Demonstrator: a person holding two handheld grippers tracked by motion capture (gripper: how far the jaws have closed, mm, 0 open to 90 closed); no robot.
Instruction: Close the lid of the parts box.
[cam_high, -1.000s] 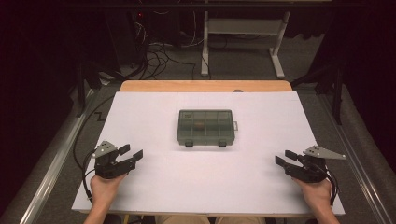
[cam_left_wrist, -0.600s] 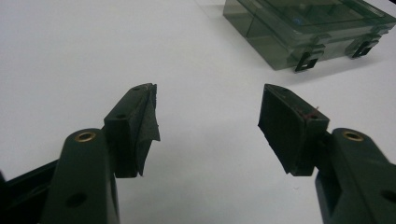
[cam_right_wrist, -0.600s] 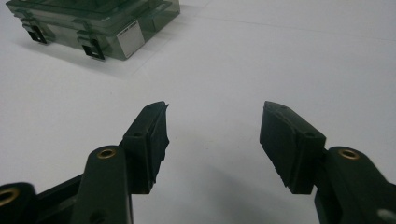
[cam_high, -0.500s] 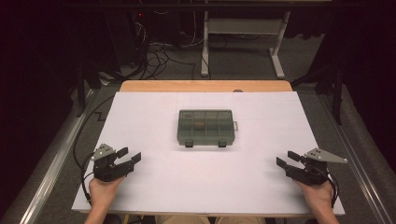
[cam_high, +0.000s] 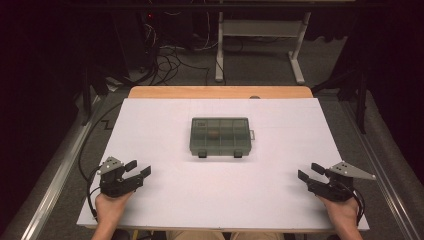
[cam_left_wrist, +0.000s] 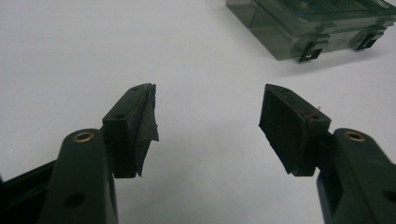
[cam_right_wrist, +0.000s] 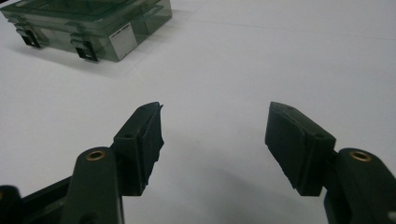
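A smoky translucent compartment box (cam_high: 220, 136) lies shut in the middle of the white table top (cam_high: 280, 200), its two latches facing me. A small brown item (cam_high: 213, 133) shows through its lid. My left gripper (cam_high: 138, 168) rests near the front left corner, open and empty. In the left gripper view its jaws (cam_left_wrist: 208, 93) point toward the box (cam_left_wrist: 317, 23) from well short of it. My right gripper (cam_high: 310, 171) sits near the front right corner. Its jaws have just been opening and stand wide with nothing between them (cam_right_wrist: 215, 109). The box (cam_right_wrist: 88, 28) lies far off to their left.
A wooden strip (cam_high: 220, 92) runs along the table's far edge. Metal rails (cam_high: 55, 175) flank both sides of the table. Beyond it stand a white frame's legs (cam_high: 260, 45) and loose cables (cam_high: 170, 62) on the dark floor.
The right gripper's jaws stand a little wider apart than before. Both hands have stayed nearly where they were, and the box has not moved.
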